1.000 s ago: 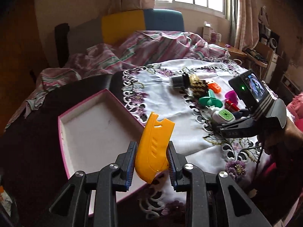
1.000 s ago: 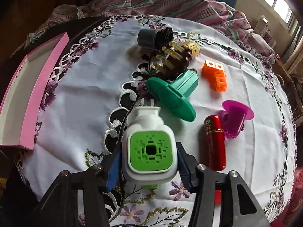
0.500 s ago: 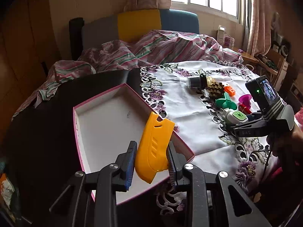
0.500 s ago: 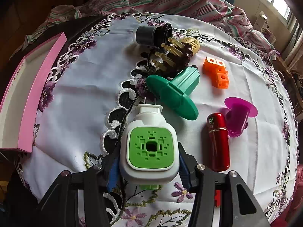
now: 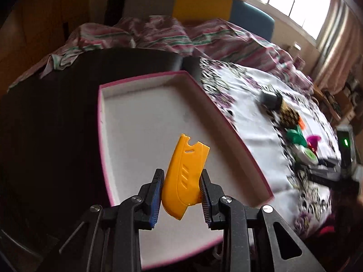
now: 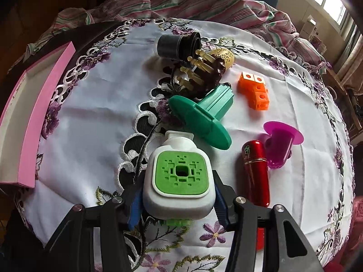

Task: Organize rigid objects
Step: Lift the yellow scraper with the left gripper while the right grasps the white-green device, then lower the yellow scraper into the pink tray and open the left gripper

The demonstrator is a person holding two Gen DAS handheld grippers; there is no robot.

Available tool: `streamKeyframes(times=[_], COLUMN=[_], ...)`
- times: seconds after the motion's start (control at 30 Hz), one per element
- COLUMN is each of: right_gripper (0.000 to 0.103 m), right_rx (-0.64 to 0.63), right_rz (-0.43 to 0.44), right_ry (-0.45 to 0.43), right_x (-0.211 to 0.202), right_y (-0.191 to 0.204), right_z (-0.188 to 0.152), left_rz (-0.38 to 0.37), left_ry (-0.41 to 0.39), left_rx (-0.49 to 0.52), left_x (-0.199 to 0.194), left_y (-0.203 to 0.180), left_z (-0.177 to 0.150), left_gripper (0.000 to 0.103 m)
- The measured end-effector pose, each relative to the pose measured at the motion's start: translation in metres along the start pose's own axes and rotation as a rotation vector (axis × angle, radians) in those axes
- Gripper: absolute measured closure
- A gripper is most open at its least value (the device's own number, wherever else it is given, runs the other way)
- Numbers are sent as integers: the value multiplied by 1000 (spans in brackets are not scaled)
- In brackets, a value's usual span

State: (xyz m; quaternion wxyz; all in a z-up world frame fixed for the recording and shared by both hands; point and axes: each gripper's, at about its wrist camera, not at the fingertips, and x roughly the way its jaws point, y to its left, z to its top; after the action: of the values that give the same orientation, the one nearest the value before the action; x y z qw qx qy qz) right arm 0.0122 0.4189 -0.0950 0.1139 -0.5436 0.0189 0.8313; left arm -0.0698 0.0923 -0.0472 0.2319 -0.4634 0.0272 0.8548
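Observation:
My left gripper [image 5: 181, 195] is shut on a yellow plastic piece [image 5: 185, 172] and holds it above the white inside of the pink-rimmed box [image 5: 145, 117]. My right gripper [image 6: 179, 201] is shut on a white plug-in device with a green face [image 6: 180, 174], just above the tablecloth. Ahead of it lie a green flanged piece [image 6: 204, 117], a brown comb [image 6: 204, 72], a black cup [image 6: 177, 45], an orange block [image 6: 254, 90], a magenta cup [image 6: 281, 145] and a red cylinder [image 6: 256, 172]. The box's pink wall [image 6: 43, 113] is at the left in the right wrist view.
The white embroidered tablecloth [image 6: 90, 117] covers the round table; dark table top [image 5: 45, 124] lies left of the box. A striped blanket [image 5: 158, 34] and a chair back [image 5: 202, 6] are behind. The right gripper's body [image 5: 335, 167] shows at the right edge in the left wrist view.
My left gripper has moved left and forward with the yellow piece, from the box's near corner to over its inside. My right gripper stays shut on the white device and has barely moved.

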Motion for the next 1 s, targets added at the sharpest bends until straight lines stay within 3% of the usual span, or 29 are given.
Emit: streamKeyframes(times=[0.43, 0.57, 0.7, 0.8, 0.87, 1.0], right_gripper=[50, 50, 50, 51, 50, 50], right_rx=[-29, -29, -40, -43, -43, -32], right_rz=[8, 6, -2, -3, -3, 10], right_ry=[-3, -5, -5, -6, -5, -3], right_x=[0, 0, 1, 1, 1, 1], right_y=[6, 6, 7, 7, 7, 6], right_z=[1, 2, 1, 1, 1, 1], left_rz=[135, 194, 206, 211, 219, 229], left_ry=[21, 22, 27, 29, 2, -55], left_rx=[-135, -113, -111, -119, -109, -86], left_x=[69, 84, 97, 96, 87, 57], left_y=[62, 64, 70, 73, 72, 65], left_z=[75, 84, 91, 92, 90, 76], left_gripper=[72, 72, 70, 66, 54, 54])
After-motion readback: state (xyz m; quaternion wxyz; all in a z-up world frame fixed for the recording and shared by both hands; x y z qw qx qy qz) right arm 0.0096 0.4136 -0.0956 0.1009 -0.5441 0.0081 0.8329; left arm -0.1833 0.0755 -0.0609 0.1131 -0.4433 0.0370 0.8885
